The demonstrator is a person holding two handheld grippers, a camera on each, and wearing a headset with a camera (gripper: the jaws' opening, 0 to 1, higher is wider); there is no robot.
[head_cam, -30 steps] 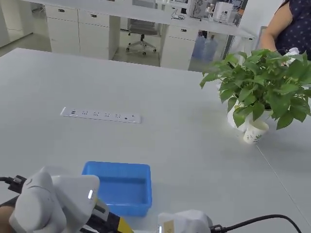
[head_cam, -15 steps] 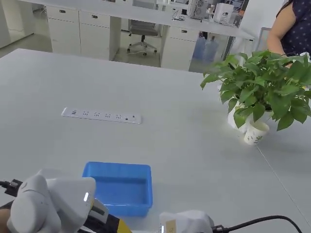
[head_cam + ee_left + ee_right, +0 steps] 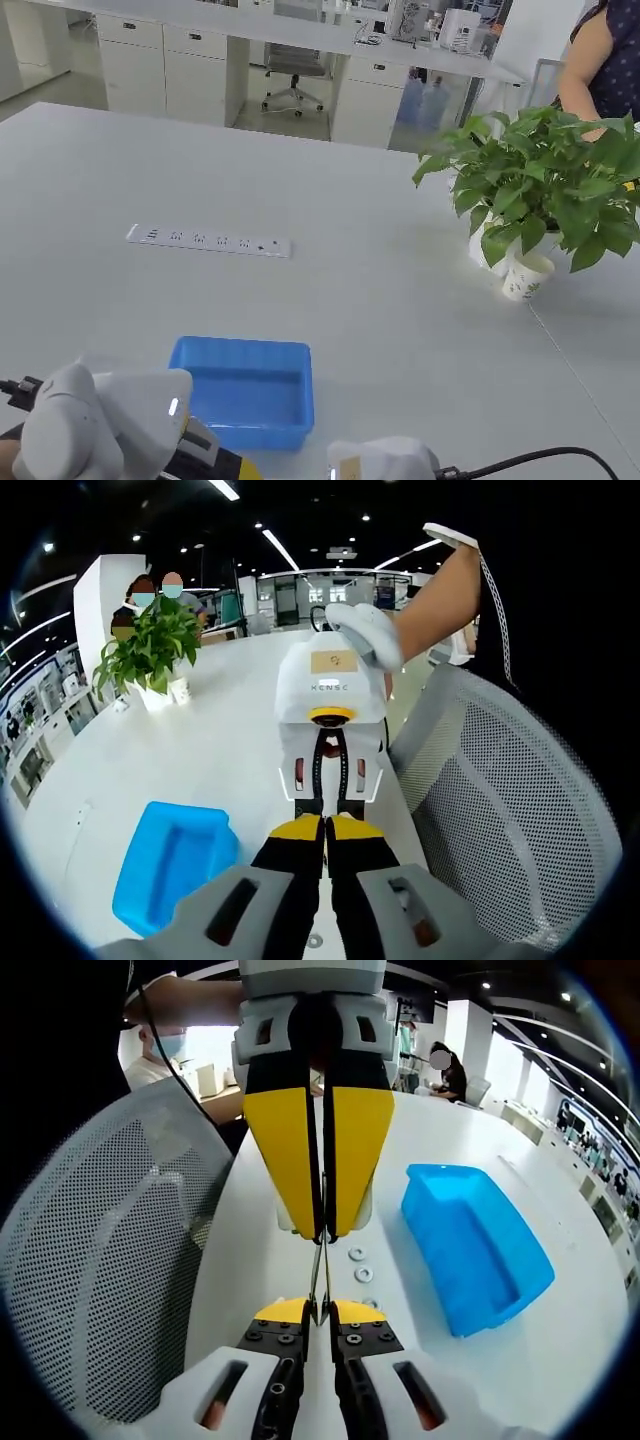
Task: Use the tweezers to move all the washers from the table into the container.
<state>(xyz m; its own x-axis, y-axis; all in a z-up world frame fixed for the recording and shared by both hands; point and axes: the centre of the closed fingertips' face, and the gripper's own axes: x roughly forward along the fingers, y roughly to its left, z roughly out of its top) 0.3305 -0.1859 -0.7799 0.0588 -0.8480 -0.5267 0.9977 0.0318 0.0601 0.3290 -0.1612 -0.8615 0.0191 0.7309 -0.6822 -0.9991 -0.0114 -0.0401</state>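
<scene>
The thin metal tweezers (image 3: 318,1272) bridge the two grippers, which face each other tip to tip. My left gripper (image 3: 320,1232) (image 3: 325,830) is shut on their upper part. My right gripper (image 3: 320,1312) (image 3: 327,798) is shut on their pointed end. Three small washers (image 3: 357,1254) (image 3: 364,1274) (image 3: 370,1303) lie on the white table just right of the tweezers. The blue container (image 3: 475,1245) (image 3: 170,865) (image 3: 240,385) stands open a little beyond them. In the head view the gripper bodies show at the bottom edge, the left (image 3: 100,430) and the right (image 3: 385,462); their jaws are out of frame.
A white power strip (image 3: 208,239) lies mid-table. A potted plant (image 3: 535,190) and a paper cup (image 3: 525,275) stand at the right edge, with a person behind them. A mesh chair (image 3: 500,810) is close to the grippers.
The left gripper's body has sunk slightly lower in the head view; the container and the table have not moved.
</scene>
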